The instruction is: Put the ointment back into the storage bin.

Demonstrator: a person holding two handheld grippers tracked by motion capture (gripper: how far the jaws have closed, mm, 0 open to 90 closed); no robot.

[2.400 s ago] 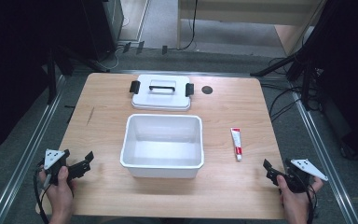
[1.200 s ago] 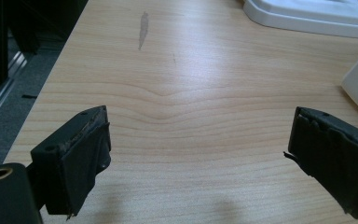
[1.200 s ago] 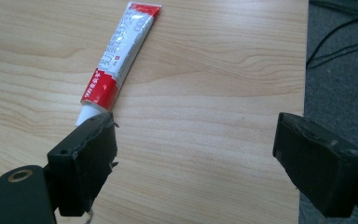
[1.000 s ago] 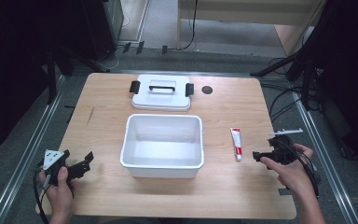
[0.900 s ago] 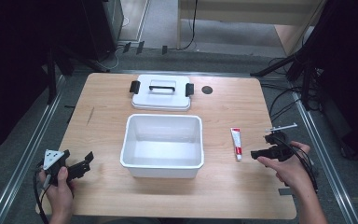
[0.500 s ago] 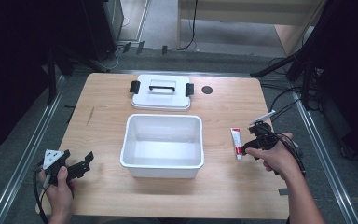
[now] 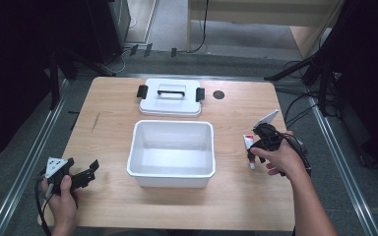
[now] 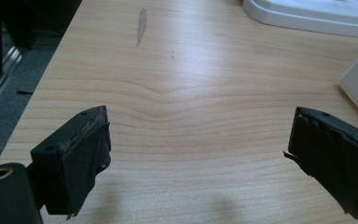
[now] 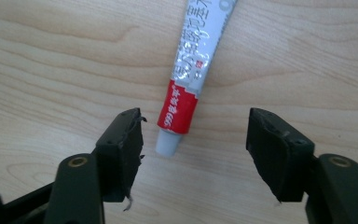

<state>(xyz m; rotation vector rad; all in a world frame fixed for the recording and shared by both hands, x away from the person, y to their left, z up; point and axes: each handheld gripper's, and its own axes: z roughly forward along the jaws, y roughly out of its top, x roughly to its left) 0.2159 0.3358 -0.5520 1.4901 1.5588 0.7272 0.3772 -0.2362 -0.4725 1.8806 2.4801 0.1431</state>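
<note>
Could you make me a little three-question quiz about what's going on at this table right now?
1. True or false: the right gripper already squeezes the tube.
2. Where does the lid lie: A inside the white bin, B on the table beyond it, C in a hand?
3. Which end of the tube points toward the right gripper?

Key: 1 false, the jaws straddle its cap end without touching. 2 B. 3 the cap end.
</note>
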